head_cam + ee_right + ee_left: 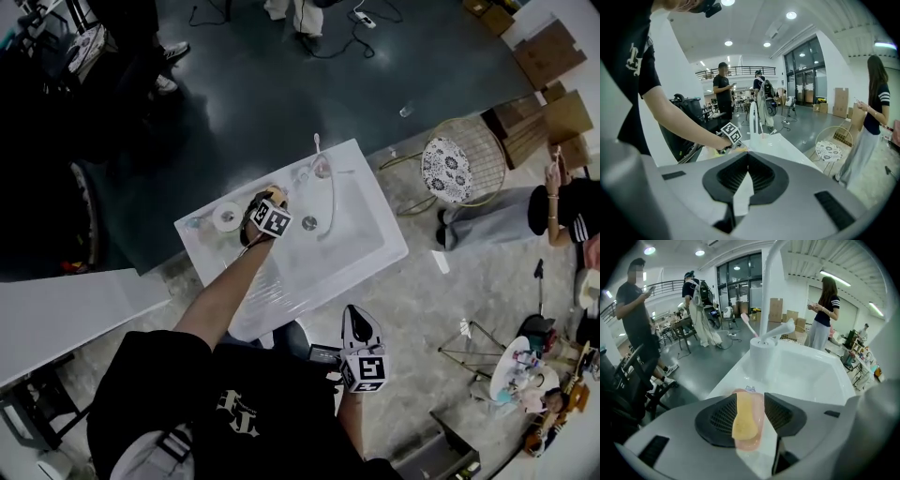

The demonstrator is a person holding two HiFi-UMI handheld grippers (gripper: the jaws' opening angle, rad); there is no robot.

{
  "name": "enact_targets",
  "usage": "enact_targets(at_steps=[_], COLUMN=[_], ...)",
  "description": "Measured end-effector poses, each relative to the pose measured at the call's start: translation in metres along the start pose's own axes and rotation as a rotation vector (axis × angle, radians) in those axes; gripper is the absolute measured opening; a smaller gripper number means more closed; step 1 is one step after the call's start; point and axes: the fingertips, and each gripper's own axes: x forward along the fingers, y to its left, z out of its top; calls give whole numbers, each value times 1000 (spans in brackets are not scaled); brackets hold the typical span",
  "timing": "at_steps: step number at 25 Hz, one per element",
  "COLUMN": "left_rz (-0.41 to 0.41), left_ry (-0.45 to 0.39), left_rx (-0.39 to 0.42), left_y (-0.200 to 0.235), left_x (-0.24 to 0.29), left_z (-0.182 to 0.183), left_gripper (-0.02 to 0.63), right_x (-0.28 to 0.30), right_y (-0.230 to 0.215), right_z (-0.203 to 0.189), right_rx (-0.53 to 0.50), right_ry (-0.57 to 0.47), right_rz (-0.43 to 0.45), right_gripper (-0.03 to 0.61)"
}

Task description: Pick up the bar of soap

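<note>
Bar of soap (744,420), yellow and thin, lies in a pink soap dish (757,441) on the ledge of the white washbasin (806,376), just in front of a cup (764,357) with a toothbrush. It sits between the released fingers (717,416) of the left gripper (750,399). One finger seems to be right against it; the other stands a little apart, so nothing is clamped yet.

I think the main danger is slipping. The soap looks smooth and lies slanted, so a squeeze that comes unevenly could push it out sideways into the basin or onto the floor. The light dish could also be dragged or lifted together with it.

The person's left arm is stretched forward over the basin, with the gripper pointing down at the ledge. The right gripper (747,157) is held back near the body, its fingers clenched on nothing.
</note>
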Motion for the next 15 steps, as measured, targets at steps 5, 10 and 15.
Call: enact_targets(at_steps=[5,10,15], left_rz=[55,63,60], left_ry=[71,143,156], left_rx=[-39,-81,-58], left_y=[11,17,16], left_x=[28,40,44], left_z=[-13,-28,-35], left_gripper=[178,189,189], right_x=[10,17,15], right_y=[-4,2,3], right_z=[-14,-6,-1], right_rx=[11,13,18], right_ry=[30,42,46], right_rz=[-7,-13,-26], right_gripper=[8,8,8])
